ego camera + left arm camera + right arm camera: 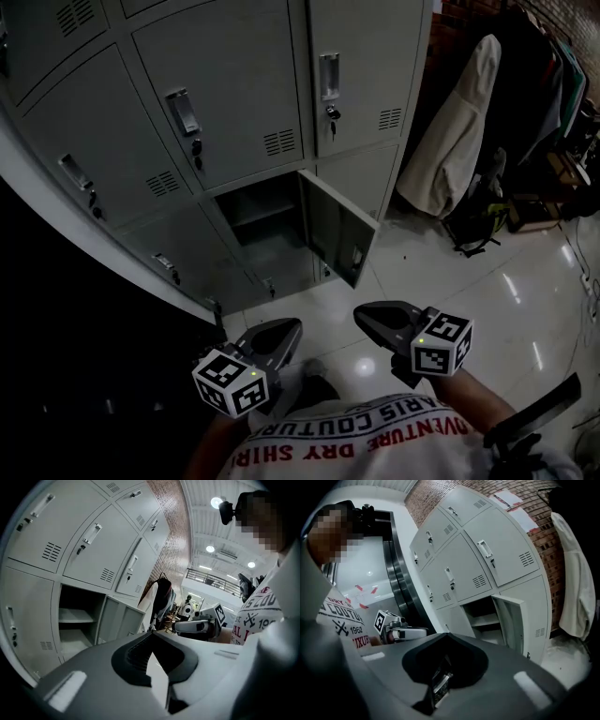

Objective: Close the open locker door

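Both grippers hang low over the glossy floor (525, 281) as I face a bank of grey lockers (225, 103). The open locker door (336, 223) juts from a low compartment (255, 225). It is hinged on the opening's right side, its free edge upright and swung out toward me. The right gripper (368, 317), fingers (511, 667) pressed together on nothing, is the nearer one, with that edge near its 12 o'clock. For the left gripper (281, 330), fingers (93, 677) likewise closed and empty, the door lies toward 1 o'clock. Neither touches the door. I judge the closing push belongs on the door's right-hand face, sweeping it toward 10 o'clock.
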A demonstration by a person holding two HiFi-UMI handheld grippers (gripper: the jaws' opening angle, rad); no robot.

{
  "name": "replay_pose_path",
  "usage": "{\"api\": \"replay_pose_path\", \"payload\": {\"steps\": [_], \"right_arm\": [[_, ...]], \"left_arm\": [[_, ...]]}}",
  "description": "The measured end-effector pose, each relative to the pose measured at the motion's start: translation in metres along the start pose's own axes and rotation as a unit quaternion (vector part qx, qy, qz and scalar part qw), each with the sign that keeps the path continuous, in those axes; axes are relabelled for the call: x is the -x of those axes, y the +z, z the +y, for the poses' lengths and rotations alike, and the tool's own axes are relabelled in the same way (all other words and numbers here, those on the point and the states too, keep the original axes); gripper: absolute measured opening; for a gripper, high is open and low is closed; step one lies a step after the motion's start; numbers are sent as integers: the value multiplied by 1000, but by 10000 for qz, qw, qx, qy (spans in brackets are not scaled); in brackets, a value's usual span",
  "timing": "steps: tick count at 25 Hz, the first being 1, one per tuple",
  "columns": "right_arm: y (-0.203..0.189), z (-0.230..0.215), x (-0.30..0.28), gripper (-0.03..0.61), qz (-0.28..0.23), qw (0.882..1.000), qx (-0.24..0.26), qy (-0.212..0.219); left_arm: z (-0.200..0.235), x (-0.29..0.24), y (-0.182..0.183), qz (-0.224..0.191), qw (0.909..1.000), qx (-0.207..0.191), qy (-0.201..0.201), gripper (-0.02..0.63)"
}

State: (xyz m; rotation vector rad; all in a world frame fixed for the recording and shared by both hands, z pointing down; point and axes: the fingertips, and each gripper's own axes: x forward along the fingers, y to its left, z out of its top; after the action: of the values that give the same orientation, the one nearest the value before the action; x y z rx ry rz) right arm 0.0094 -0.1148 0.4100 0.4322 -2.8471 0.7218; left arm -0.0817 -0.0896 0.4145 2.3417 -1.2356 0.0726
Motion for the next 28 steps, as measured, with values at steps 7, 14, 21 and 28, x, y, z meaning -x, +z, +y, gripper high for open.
{"api": "replay_pose_path", "payload": {"steps": [7, 14, 21, 28], "right_arm": [[22, -43, -27, -5, -25, 9996, -78, -285], [48, -112, -13, -5, -232, 9949, 24, -978], [63, -194, 0, -5, -227, 9838, 138, -1774], [70, -238, -18, -5, -1, 9785, 316, -2037]], "left_arm": [[29, -44, 19, 265, 9989, -26, -384, 5], [44, -64, 28, 433, 9977, -10, -515, 5], [65, -77, 36, 471, 9981, -7, -407, 5], [89, -84, 46, 514, 9982, -7, -313, 5]]}}
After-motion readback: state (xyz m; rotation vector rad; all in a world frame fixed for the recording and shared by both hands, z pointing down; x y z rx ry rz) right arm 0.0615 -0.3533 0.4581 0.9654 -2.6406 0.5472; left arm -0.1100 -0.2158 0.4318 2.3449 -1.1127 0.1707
